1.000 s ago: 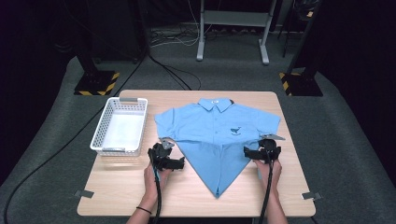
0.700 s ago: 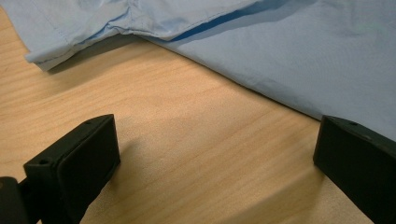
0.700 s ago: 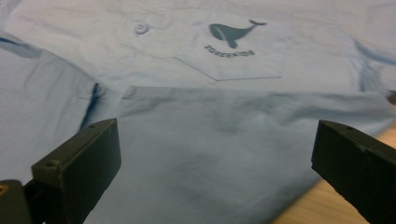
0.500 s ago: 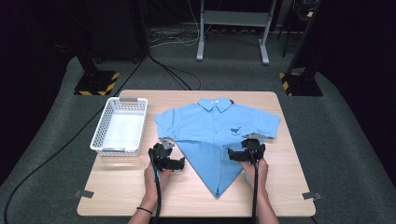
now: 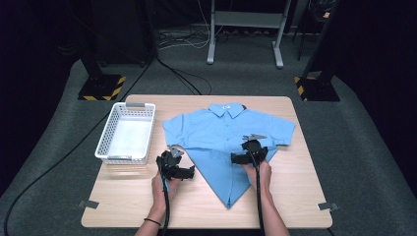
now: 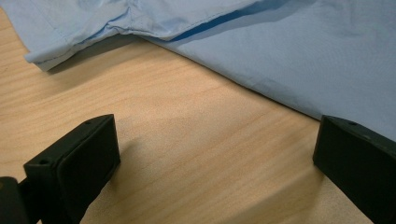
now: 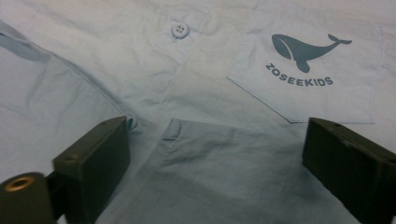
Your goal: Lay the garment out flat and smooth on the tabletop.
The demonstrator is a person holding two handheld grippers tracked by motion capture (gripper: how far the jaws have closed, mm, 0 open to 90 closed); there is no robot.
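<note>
Bare table at the front, crowded at the left

Bare wood of the table (image 5: 295,196) lies open beside the shirt (image 5: 221,132); the white basket (image 5: 125,132) blocks the left edge, seemingly empty.

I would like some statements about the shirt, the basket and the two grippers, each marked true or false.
1. The blue shirt lies on the wooden table. True.
2. The white basket holds folded clothes. False: nothing is in it.
3. The right gripper is above the shirt, its fingers apart. True.
4. The left gripper clamps the shirt's edge. False: it is open over bare wood, the shirt's edge beside it.
5. The pocket bears a whale print. True.
6. The basket is to the right of the shirt. False: it is to its left.
</note>
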